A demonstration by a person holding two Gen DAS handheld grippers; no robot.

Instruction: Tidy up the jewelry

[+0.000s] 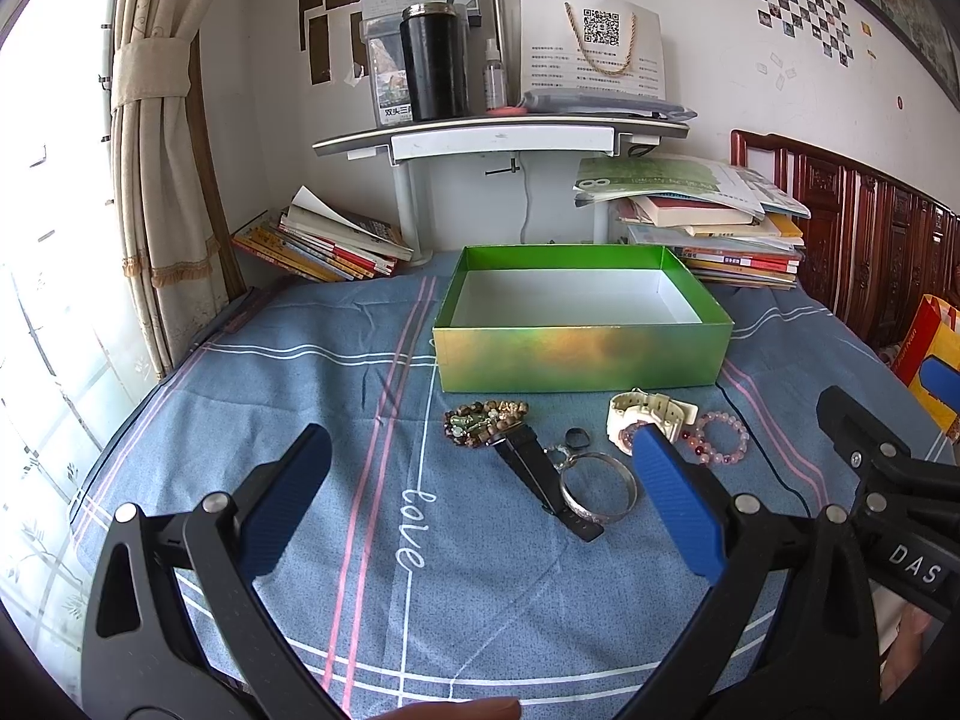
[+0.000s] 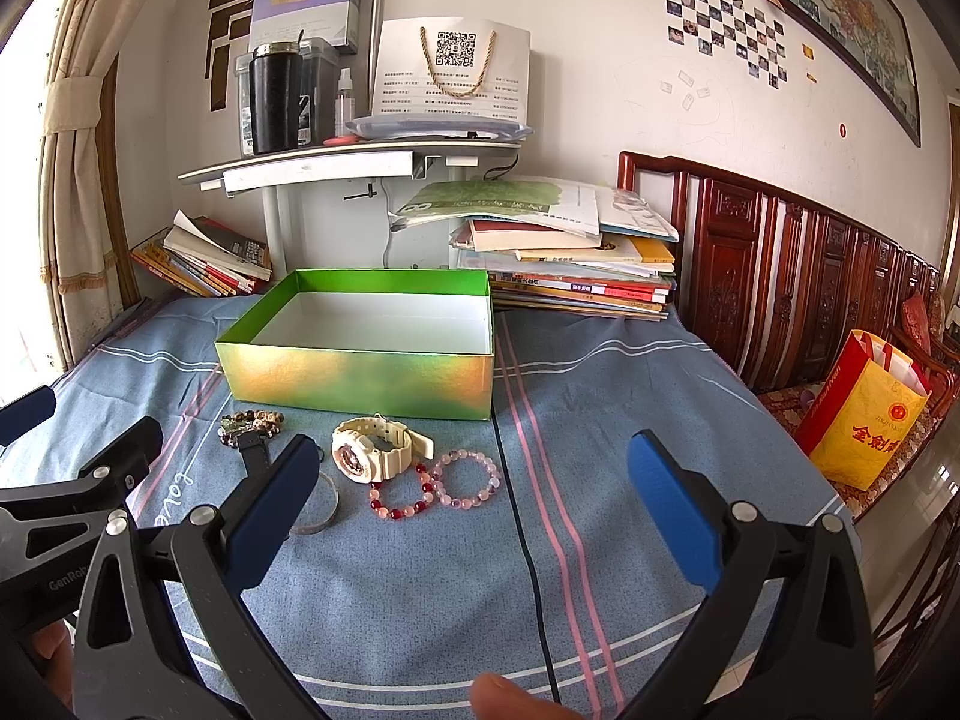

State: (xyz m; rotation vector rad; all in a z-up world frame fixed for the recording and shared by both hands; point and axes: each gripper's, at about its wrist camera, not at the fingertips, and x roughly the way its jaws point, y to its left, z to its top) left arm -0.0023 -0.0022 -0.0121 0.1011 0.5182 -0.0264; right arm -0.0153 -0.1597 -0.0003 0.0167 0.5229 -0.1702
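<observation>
An open green box [image 1: 576, 360] [image 2: 360, 378] with a white, empty inside stands on the blue cloth. In front of it lie a brown bead bracelet [image 1: 486, 420] [image 2: 252, 423], a black watch [image 1: 543, 474], a silver bangle [image 1: 597, 489] [image 2: 318, 510], a small black ring [image 1: 577, 438], a cream watch [image 1: 645, 414] [image 2: 375, 447] and two pink bead bracelets [image 1: 723, 438] [image 2: 438, 483]. My left gripper [image 1: 480, 480] is open and empty above the cloth, in front of the jewelry. My right gripper [image 2: 474, 480] is open and empty, near the pink bracelets.
Stacks of books [image 1: 708, 228] [image 2: 570, 264] and a small shelf [image 1: 498, 138] with a black cup [image 1: 435, 63] stand behind the box. A curtain [image 1: 156, 150] hangs left. A red wooden bench [image 2: 810, 276] with a yellow bag [image 2: 864, 414] is right.
</observation>
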